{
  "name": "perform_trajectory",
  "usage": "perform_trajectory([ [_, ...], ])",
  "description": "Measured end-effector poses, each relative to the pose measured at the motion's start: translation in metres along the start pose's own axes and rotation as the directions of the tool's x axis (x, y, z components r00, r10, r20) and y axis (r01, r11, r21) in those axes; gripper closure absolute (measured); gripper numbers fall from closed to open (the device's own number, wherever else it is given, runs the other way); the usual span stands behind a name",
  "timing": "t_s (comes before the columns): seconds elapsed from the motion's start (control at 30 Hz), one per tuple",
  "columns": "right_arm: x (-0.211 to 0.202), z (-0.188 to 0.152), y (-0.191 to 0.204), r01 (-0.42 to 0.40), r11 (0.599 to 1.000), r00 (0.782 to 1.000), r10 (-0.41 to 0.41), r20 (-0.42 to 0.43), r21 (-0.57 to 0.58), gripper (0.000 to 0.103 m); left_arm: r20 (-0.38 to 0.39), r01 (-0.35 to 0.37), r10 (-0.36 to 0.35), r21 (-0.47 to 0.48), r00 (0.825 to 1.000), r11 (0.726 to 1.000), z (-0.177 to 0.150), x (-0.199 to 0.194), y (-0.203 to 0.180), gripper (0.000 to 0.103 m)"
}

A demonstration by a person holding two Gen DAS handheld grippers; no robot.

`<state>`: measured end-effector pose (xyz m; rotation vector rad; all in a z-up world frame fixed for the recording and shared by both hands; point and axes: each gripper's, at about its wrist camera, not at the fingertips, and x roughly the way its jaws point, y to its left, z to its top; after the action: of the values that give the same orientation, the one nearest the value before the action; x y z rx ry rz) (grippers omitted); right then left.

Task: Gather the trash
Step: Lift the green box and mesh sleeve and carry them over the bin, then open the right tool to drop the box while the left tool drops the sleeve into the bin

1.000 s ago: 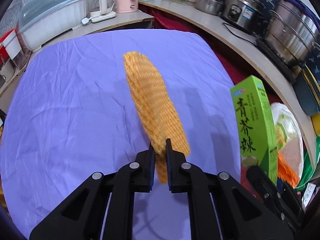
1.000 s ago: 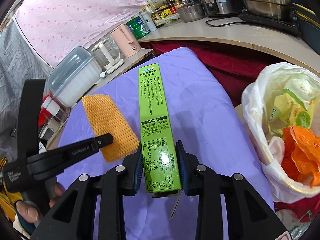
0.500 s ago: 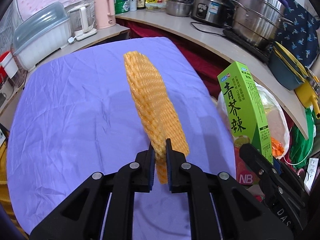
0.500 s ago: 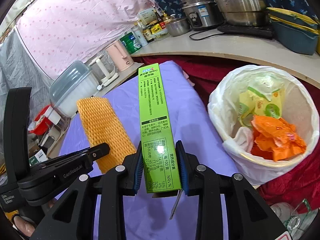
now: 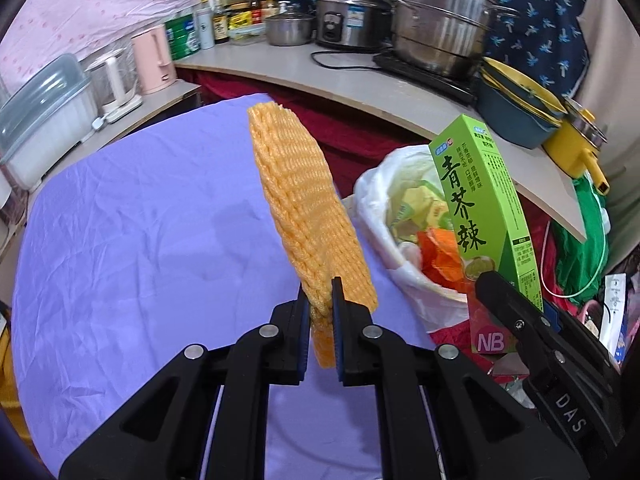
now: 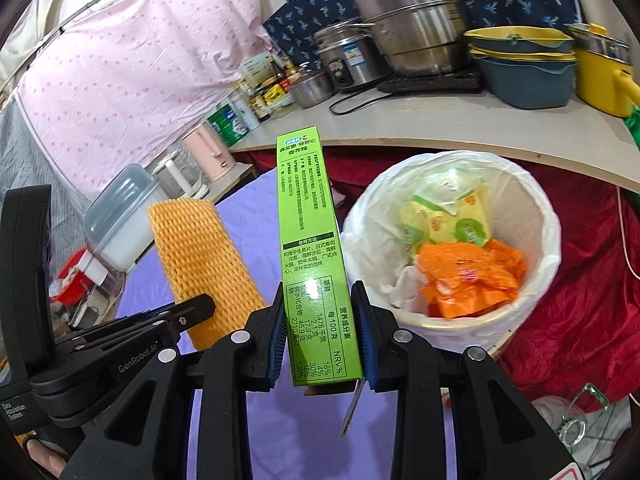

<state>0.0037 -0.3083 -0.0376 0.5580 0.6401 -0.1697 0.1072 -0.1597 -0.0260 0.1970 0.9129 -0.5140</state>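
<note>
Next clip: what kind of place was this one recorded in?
Most likely a cramped home kitchen. A curved counter carries steel pots, a rice cooker and sauce bottles, and a lined trash bin stands beside a table under a purple cloth.

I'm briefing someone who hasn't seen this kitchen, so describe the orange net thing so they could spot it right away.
Start at the table with the purple cloth; beside it stands a bin lined with a white bag. Over the cloth, the left gripper pinches the foam net by its lower end. It is soft, orange and mesh-patterned, unlike the stiff green box printed with text in the right gripper.
</note>
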Motion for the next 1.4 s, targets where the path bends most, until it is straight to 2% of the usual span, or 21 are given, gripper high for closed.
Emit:
perform_trajectory([
  [0.3, -0.014, 0.015, -0.054, 0.078, 0.994, 0.996, -0.082, 0.041, 0.081, 0.073, 0.005, 0.084, -0.085, 0.1, 0.996, 0.991, 0.019, 0.015, -0.051, 0.093],
  [0.53, -0.011, 0.025, -0.087, 0.127, 0.983, 0.989, -0.135, 0.055, 0.133, 0.073, -0.037, 0.14, -0.136, 0.169, 0.99, 0.976, 0.035, 0.045, -0.087, 0.093],
  [0.8, 0.005, 0.031, -0.112, 0.15, 0.974, 0.987, -0.158, 0.037, 0.168, 0.073, -0.072, 0.145, -0.134, 0.201, 0.988, 0.969, 0.044, 0.082, -0.105, 0.092],
  [0.9, 0.014, 0.034, -0.115, 0.153, 0.974, 0.987, -0.16, 0.028, 0.169, 0.073, -0.07, 0.148, -0.137, 0.188, 0.988, 0.971, 0.047, 0.091, -0.103, 0.077],
  [0.97, 0.02, 0.036, -0.115, 0.153, 0.974, 0.987, -0.16, 0.026, 0.165, 0.073, -0.057, 0.144, -0.136, 0.174, 0.989, 0.974, 0.05, 0.093, -0.101, 0.054],
  [1.03, 0.026, 0.039, -0.115, 0.153, 0.975, 0.987, -0.158, 0.021, 0.16, 0.073, -0.026, 0.139, -0.137, 0.142, 0.99, 0.98, 0.052, 0.092, -0.095, 0.045],
  [1.13, 0.034, 0.044, -0.113, 0.149, 0.977, 0.988, -0.154, 0.019, 0.15, 0.072, -0.019, 0.134, -0.133, 0.118, 0.991, 0.984, 0.055, 0.094, -0.088, 0.038],
  [1.23, 0.043, 0.049, -0.111, 0.145, 0.978, 0.988, -0.151, 0.028, 0.148, 0.07, -0.012, 0.115, -0.115, 0.093, 0.993, 0.989, 0.057, 0.094, -0.078, 0.036],
  [1.33, 0.052, 0.053, -0.11, 0.145, 0.978, 0.988, -0.151, 0.028, 0.15, 0.058, -0.005, 0.099, -0.099, 0.061, 0.995, 0.993, 0.06, 0.093, -0.067, 0.031],
  [1.4, 0.053, 0.054, -0.109, 0.141, 0.978, 0.989, -0.146, 0.028, 0.152, 0.058, -0.002, 0.089, -0.089, 0.038, 0.996, 0.995, 0.062, 0.091, -0.059, 0.029],
])
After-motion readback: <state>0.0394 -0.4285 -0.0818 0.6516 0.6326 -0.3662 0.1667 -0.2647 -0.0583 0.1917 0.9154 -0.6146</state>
